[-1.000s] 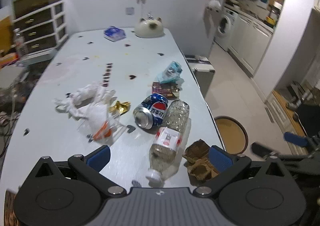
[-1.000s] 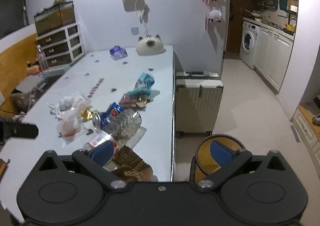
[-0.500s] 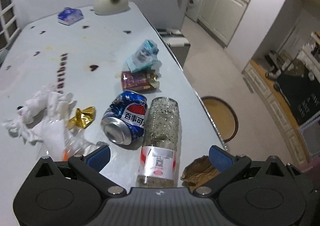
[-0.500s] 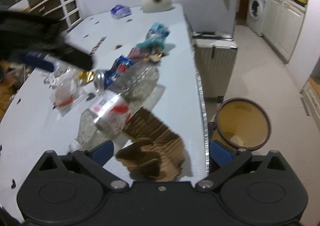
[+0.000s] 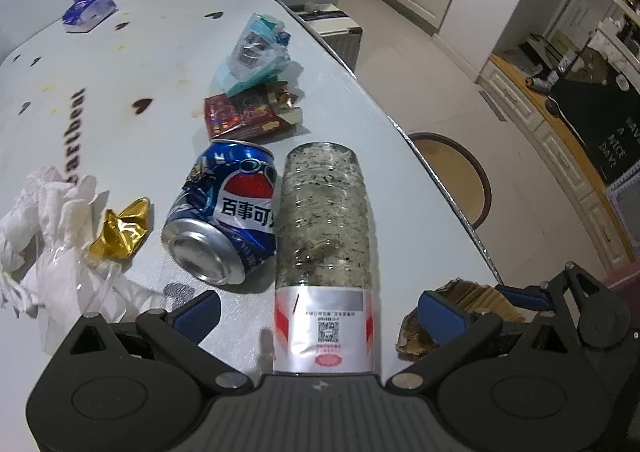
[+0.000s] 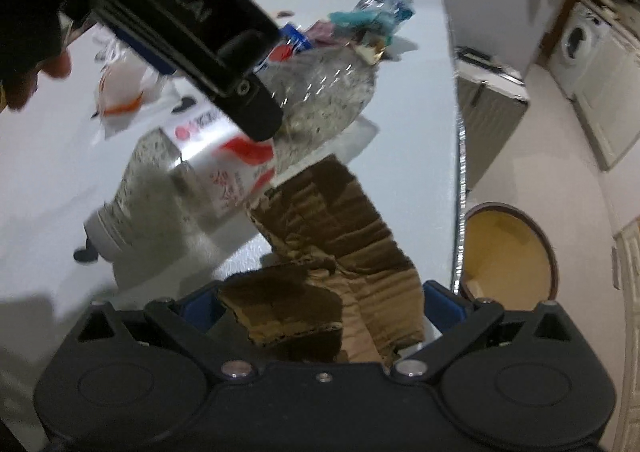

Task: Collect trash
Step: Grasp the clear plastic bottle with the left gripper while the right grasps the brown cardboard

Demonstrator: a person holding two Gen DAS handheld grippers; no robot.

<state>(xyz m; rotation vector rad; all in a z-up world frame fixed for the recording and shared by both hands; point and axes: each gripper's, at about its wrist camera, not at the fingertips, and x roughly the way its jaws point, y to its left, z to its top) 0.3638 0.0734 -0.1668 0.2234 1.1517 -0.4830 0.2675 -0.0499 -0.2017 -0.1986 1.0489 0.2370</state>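
A: Entry, tools first. The left gripper [image 5: 318,312] is spread wide, a blue pad on either side of the plastic bottle [image 5: 324,236], which lies on its side on the table [image 5: 120,91]. The labelled section sits between the fingers; neither pad touches it.

B: And the other?

A: The right gripper [image 6: 322,306] is also spread, straddling the torn cardboard [image 6: 332,252] near the table's right edge. Holding nothing. The right view is motion-blurred, so whether a pad brushes the cardboard cannot be settled.

B: Outward from there?

A: Just beside the bottle, touching or nearly so, a dented blue soda can [image 5: 224,215]. Beyond it a red wrapper [image 5: 244,115] and a teal packet [image 5: 254,51]. Left of the can, gold foil [image 5: 120,228] and crumpled white tissue [image 5: 44,211] with clear plastic.

B: The bin?

A: A round trash bin [image 6: 508,252] stands on the floor just off the table's right edge. What shows of its inside looks empty.

B: Progress, then?

A: Judged early. No item is gripped, and every piece of litter seen is on the table. Bottle and cardboard are lined up for a first grasp; can, wrappers, foil and tissue all remain.
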